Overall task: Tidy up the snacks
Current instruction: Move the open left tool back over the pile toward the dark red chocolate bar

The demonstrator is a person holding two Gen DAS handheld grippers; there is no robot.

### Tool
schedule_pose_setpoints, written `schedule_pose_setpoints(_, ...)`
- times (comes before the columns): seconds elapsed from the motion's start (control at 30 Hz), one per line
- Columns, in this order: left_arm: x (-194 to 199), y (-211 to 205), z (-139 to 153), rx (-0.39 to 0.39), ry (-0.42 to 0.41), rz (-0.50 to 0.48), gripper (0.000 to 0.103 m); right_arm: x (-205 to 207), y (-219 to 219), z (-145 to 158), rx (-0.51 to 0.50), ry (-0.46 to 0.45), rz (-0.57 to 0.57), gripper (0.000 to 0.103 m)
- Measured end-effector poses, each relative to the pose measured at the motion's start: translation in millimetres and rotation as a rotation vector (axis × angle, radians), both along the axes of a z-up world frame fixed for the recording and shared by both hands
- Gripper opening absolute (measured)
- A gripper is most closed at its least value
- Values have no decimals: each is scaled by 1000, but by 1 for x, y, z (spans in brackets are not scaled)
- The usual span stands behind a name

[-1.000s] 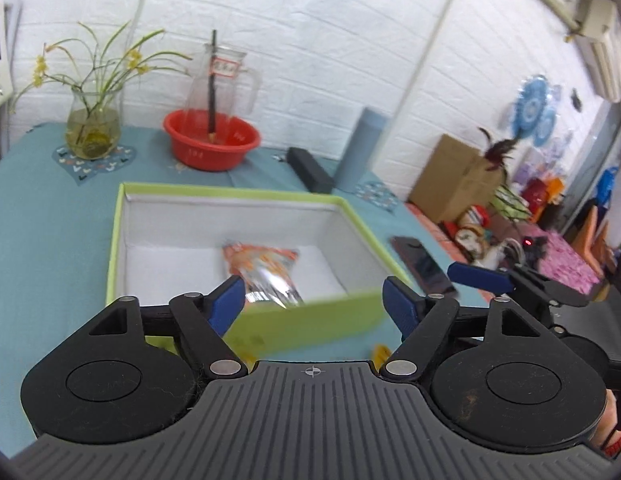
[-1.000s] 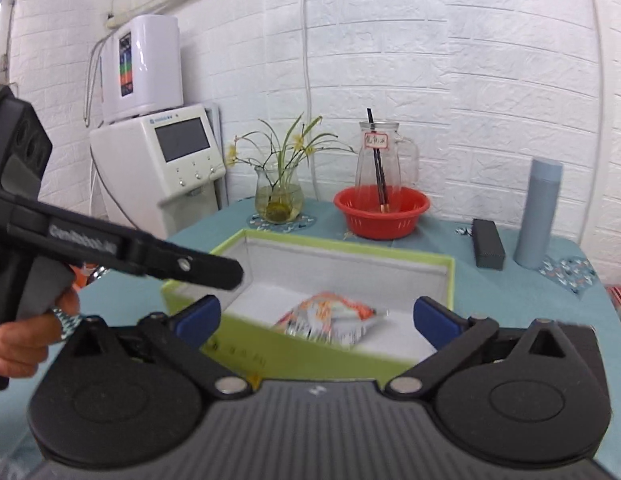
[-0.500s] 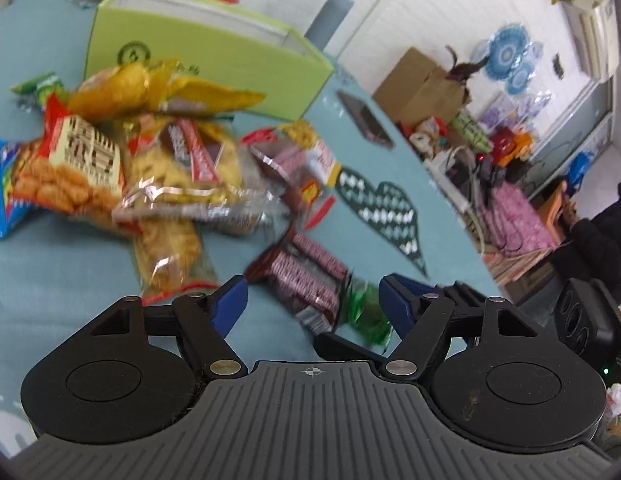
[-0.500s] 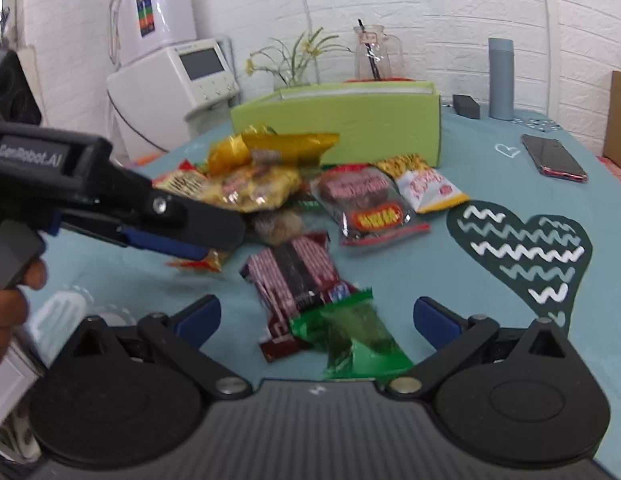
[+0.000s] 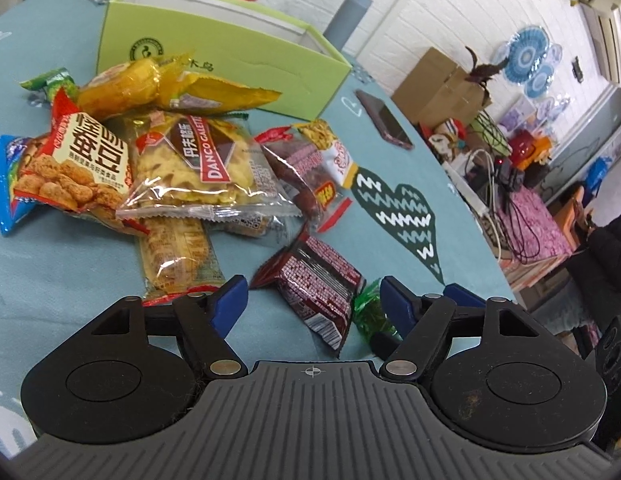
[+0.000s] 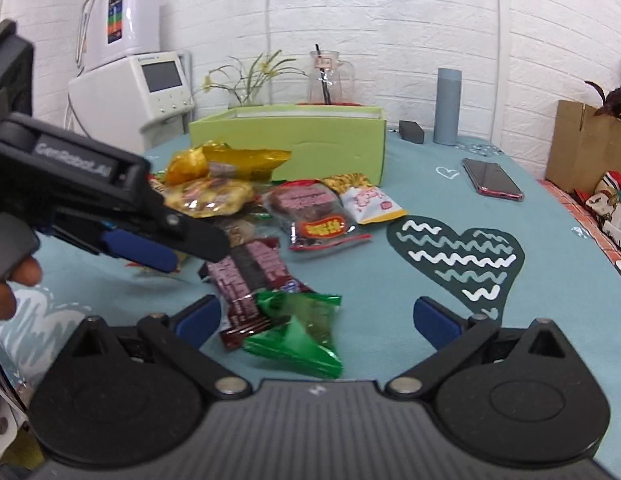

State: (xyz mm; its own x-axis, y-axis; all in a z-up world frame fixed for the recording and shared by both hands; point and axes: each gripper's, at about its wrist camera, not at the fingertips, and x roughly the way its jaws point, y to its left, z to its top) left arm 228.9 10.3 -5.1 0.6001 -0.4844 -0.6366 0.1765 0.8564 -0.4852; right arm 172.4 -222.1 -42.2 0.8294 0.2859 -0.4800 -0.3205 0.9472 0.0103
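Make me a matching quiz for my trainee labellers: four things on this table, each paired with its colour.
Things:
1. snack box
2. phone
3. candy wrapper nearest the right tool
4. tall bottle

Colours:
A. shiny green
B. grey-blue
C. lime green
D. dark, red-edged

Pairs: 1-C, 2-D, 3-A, 4-B

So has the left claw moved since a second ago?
Yes. The left claw pulled back from over the lime-green cardboard box, now above the snack pile.

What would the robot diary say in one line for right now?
left gripper: open, over dark red packet | right gripper: open, over green packet | green box: behind snack pile
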Motion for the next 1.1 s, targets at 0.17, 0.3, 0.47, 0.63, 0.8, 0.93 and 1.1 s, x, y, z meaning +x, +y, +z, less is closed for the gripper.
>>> schedule_pose_setpoints(0.17,1,-1,1,0,1,2,61,20,-6,-7,2,56,-21,102)
schedule_pose_setpoints(0.3,1,-6,4,7,-9,-12,62,27,-10,-12,-56,71,-66,102)
schedule_pose_setpoints(0.47,2,-13,8,4,-29,-37,65,23,-26,-9,-27,67,-112,102)
schedule_pose_setpoints(0.63,2,-14,0,53,-11,-4,63,-9,-9,8,-38,-27,16,102)
schedule_pose_setpoints(0.8,-1,11,-1,-37,23,38,62,-13,29,20,-40,-37,267,102)
schedule_pose_setpoints(0.93,-8,27,5,-34,6,69,63,24,57,5,-74,40,307,102)
schedule_pose_setpoints(1.1,-9,44,2,-48,7,101,66,37,74,-9,-63,137,292,102)
